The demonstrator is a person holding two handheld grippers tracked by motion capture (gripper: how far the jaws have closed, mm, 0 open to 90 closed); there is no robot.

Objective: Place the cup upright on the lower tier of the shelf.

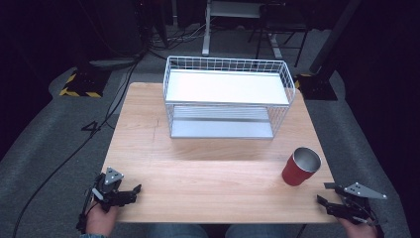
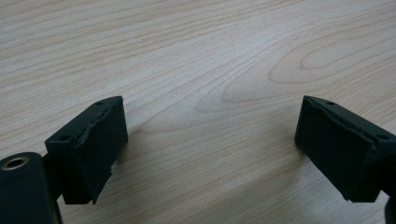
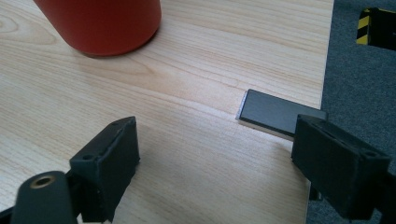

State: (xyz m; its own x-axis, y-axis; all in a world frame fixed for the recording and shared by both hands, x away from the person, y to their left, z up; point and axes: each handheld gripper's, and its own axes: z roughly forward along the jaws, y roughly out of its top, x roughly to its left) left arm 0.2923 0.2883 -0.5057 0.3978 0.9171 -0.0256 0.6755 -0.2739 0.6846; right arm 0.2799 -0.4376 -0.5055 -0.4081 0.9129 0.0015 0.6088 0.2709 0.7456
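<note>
so, cup: a red cup (image 1: 300, 166) with a bare metal inside stands near the table's (image 1: 198, 168) right edge, toward the near right corner, nothing touching it.
handling: it looks like a rigid metal tumbler, probably light if empty, and i cannot see whether it holds anything; the smooth wall may be slippery, so a pinch across the rim or a squeeze around the mid-body seems the safest hold.
axis: its long axis runs roughly upright, mouth up, base on the wood; in the high view the mouth leans slightly toward the far right, which may just be the camera angle.
right claw: the right gripper (image 3: 215, 154) sits at the near right corner, just beside the cup and short of it, jaws spread wide with nothing between them; a small dark flat plate (image 3: 275, 112) lies at the table edge just ahead of it.
left claw: the left gripper (image 2: 210, 149) rests at the near left corner, well apart from the cup, jaws spread over bare wood.
rack: a white wire rack (image 1: 228, 96) with two shelves stands at the far middle of the table, both shelves bare.
</note>
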